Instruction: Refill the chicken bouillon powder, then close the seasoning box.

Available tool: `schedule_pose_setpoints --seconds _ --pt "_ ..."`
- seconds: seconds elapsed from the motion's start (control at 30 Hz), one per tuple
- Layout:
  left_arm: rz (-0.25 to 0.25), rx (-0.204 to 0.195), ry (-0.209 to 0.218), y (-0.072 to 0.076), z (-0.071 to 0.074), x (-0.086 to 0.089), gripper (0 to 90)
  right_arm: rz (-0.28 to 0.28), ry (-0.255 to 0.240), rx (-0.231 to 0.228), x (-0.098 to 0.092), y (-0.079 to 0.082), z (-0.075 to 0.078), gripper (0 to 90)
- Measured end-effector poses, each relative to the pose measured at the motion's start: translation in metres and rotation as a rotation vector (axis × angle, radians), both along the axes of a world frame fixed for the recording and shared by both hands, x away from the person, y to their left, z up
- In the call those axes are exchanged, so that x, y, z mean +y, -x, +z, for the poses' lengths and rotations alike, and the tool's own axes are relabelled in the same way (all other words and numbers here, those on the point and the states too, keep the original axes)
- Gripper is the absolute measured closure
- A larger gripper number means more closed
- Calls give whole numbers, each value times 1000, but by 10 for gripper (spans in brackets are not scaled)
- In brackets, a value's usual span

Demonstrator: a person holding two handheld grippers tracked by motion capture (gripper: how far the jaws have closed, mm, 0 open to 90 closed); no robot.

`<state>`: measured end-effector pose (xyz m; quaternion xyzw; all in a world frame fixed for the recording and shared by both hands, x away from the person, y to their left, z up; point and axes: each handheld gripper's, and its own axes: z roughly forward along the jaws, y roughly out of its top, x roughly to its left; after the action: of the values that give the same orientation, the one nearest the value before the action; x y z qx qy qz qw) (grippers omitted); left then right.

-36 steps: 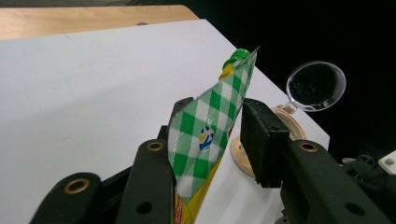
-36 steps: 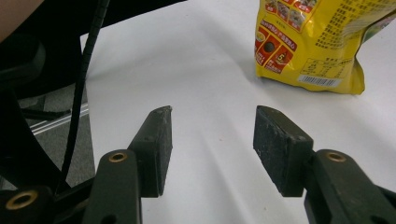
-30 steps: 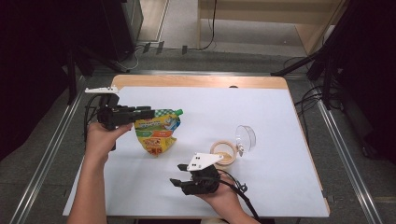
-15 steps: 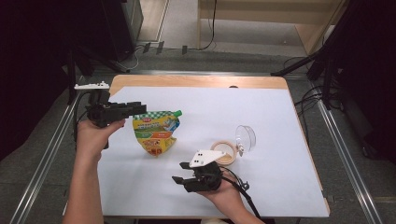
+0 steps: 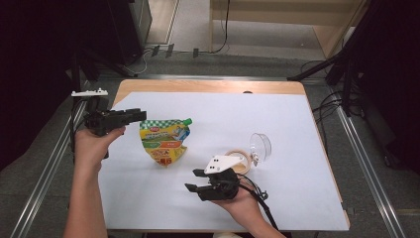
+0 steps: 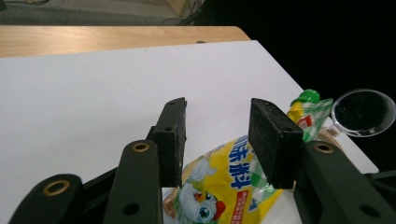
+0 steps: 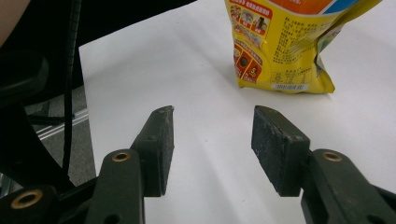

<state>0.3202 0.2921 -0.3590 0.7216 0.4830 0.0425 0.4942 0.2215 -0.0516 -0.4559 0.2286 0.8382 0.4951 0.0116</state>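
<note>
From the high view, a yellow snack pouch point(image 5: 164, 141) with a green cap lies flat on the white sheet of the worktop point(image 5: 297, 124). It shows green check pattern near the cap and orange panels lower down. The left gripper point(image 5: 136, 115) is just left of the pouch, near its upper corner, with fingers released and nothing between them. The right gripper point(image 5: 194, 179) is below and right of the pouch, apart from it, fingers also released. To the right of the pouch stand a roll of tape point(image 5: 237, 161) and a clear round lid point(image 5: 261, 146), tilted on its edge; I cannot tell what is inside.

In the left gripper view, the pouch point(image 6: 224, 182) lies under and beyond the open fingers point(image 6: 273, 140), showing a cartoon chick and its green cap; the clear lid point(image 6: 364, 112) is further past the pouch.

In the right gripper view, the pouch point(image 7: 280, 42) is ahead of the open fingers point(image 7: 275, 144), with small printed text and a barcode at its lower edge.
</note>
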Motion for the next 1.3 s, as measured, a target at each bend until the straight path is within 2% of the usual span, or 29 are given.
schedule_pose_setpoints --seconds 0.23,0.37,0.53,0.9,1.3 --pt "16 7 6 -2 -6 5 548 -8 1 7 -7 -4 9 517" --pt "20 36 -28 -6 -13 4 541 -19 3 9 -11 -6 12 525" --pt "20 56 -35 -9 -21 3 539 -26 -3 11 -17 -10 19 530" --pt "15 70 -34 -12 -27 1 518 -44 -5 23 -31 -18 32 536" --pt "8 81 -40 -13 -33 -1 506 -82 -28 20 -58 -28 58 544"
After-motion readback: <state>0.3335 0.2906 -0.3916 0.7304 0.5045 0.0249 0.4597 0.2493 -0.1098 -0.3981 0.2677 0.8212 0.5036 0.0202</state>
